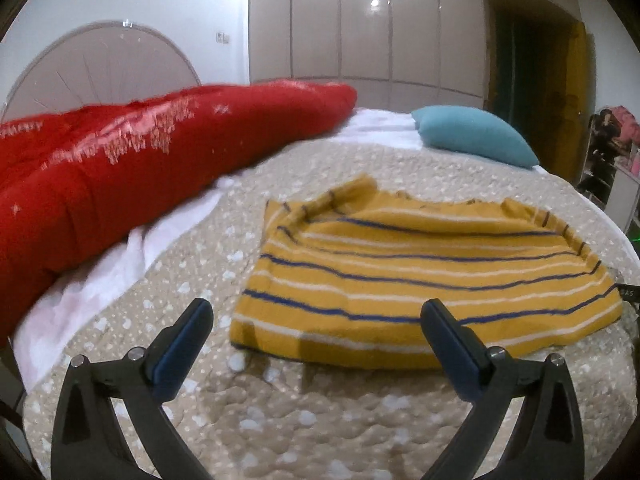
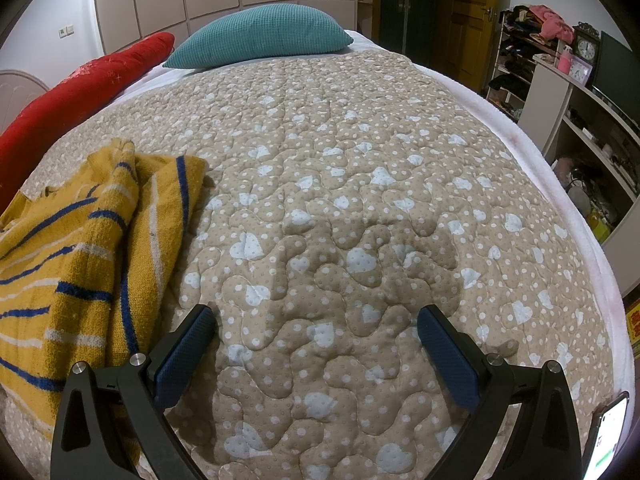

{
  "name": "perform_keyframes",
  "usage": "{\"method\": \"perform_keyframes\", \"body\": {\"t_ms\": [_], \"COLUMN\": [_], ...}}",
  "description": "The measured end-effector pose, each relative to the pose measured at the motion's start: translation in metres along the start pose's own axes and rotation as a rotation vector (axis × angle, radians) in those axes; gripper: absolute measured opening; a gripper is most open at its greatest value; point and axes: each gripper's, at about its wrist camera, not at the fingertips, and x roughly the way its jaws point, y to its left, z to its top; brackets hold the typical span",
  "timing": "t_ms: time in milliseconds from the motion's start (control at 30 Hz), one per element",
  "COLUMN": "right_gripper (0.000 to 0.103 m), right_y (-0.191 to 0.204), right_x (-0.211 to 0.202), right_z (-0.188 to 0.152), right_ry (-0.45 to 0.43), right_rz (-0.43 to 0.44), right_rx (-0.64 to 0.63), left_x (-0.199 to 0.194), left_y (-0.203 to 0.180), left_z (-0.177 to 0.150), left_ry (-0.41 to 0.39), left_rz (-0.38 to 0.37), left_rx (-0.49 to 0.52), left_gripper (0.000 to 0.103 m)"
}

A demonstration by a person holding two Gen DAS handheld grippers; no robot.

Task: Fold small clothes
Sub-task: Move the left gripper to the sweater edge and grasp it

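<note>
So, left to right. Left gripper: jaws spread wide, nothing between them, hovering above the beige quilted bedspread with pale hearts and dots. Just ahead of it and toward its right finger lies the mustard-yellow knitted top with blue and white stripes, spread fairly flat; the far edge and both far corners are rumpled and turned over. Whether any fold has been made I cannot tell; by my reading most of the folding remains.

Far off to this gripper's left, a long red embroidered quilt roll; ahead and right, a teal waffle-knit cushion. Both are well apart from the top.

Right gripper: also spread, empty, over bare bedspread. The striped top sits to the left of its left finger, bunched there. A phone with lit screen lies by its right finger at the bed's edge. Nothing blocks either gripper's reach.
</note>
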Motion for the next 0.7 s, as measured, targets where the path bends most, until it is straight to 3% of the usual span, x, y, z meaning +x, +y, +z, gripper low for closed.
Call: {"method": "perform_keyframes", "body": {"t_ms": [300,700], "right_gripper": [0.103,0.103], "right_y": [-0.002,0.003], "right_x": [0.007,0.006], "right_z": [0.011,0.008], "right_ry": [0.059,0.026], "right_rz": [0.008,-0.015], "right_rx": [0.022,0.021], "left_x": [0.053,0.057], "left_y": [0.029,0.025], "left_z": [-0.013,-0.019], "left_ry": [0.278,0.301], "left_rz": [-0.044,-0.041], "left_rx": [-0.131,-0.130], "left_gripper": [0.103,0.103]}}
